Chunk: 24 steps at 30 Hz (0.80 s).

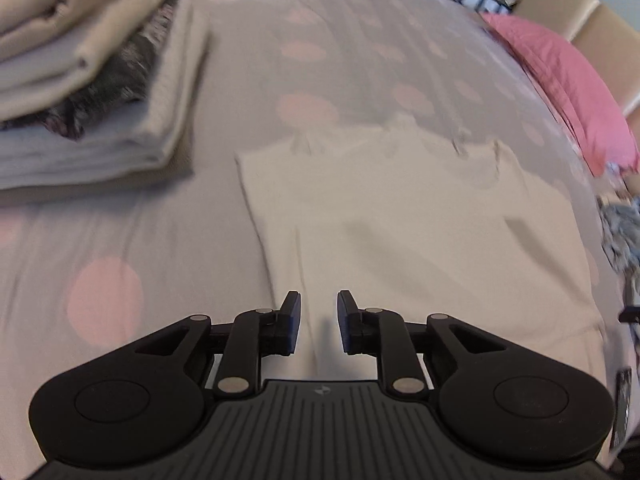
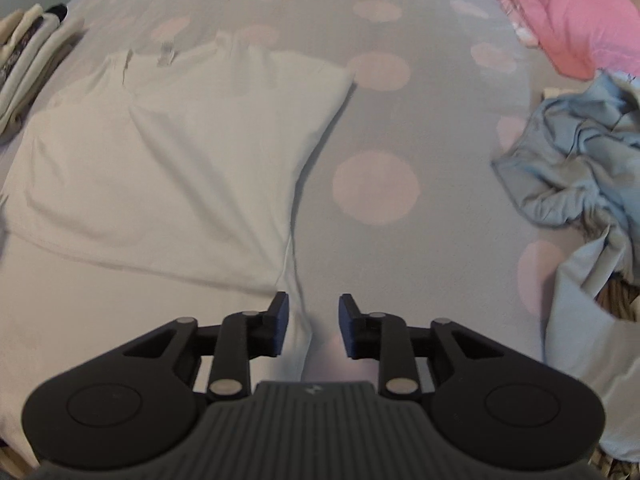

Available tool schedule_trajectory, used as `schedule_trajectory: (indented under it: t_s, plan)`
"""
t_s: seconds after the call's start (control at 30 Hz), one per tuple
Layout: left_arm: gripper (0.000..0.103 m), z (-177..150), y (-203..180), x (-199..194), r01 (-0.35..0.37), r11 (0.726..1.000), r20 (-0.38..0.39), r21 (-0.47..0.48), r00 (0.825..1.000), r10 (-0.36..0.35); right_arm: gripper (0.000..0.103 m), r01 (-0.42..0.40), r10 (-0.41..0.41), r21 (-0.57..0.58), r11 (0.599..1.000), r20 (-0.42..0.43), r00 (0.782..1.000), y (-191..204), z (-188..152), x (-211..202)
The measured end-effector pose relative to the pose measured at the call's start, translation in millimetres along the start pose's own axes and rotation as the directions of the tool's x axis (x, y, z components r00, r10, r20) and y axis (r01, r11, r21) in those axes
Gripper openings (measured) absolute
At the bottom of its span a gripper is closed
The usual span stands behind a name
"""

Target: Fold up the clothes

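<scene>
A white garment (image 1: 400,216) lies spread flat on the bed, with its neck end pointing away from me. My left gripper (image 1: 319,322) hovers open over the near left part of it, with nothing between its fingers. In the right wrist view the same white garment (image 2: 160,168) fills the left half. My right gripper (image 2: 313,326) stands open just above the garment's near right edge, holding nothing. A stack of folded clothes (image 1: 80,80) sits at the far left on the bed.
The bed sheet (image 2: 376,184) is pale grey with pink dots. A crumpled light blue garment (image 2: 576,168) lies at the right, and a pink pillow (image 1: 560,76) lies along the far right side. The folded stack (image 2: 24,60) shows at the left edge too.
</scene>
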<state>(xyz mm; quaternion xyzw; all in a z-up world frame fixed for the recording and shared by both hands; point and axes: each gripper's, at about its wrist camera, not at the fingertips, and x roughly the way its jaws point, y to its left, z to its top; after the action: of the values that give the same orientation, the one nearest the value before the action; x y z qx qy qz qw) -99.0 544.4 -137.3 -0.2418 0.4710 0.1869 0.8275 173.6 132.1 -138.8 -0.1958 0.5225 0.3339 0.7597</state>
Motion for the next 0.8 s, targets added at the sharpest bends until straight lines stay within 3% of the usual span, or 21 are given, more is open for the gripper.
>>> schedule_trajectory:
  t_s: [0.37, 0.47, 0.6, 0.8]
  plan:
    - [0.020, 21.0, -5.4, 57.5, -0.001, 1.000, 0.006, -0.004, 1.000, 0.001, 0.032, -0.016, -0.015, 0.160, 0.987, 0.190, 0.982, -19.5, 80.8, 32.2]
    - [0.020, 18.8, -7.1, 60.4, -0.001, 1.000, 0.037, 0.012, 0.999, 0.000, 0.032, -0.005, -0.033, 0.190, 0.982, 0.196, 0.980, -22.1, 105.1, 47.2]
    - [0.007, 19.8, -9.0, 61.2, -0.001, 1.000, 0.053, 0.029, 0.999, -0.001, 0.032, 0.022, -0.060, 0.209, 0.978, 0.177, 0.982, -23.4, 133.3, 71.5]
    - [0.000, 20.3, -15.3, 64.2, -0.005, 0.999, 0.040, 0.049, 0.999, 0.003, 0.032, 0.038, -0.077, 0.253, 0.967, 0.148, 0.986, -25.0, 158.3, 99.5]
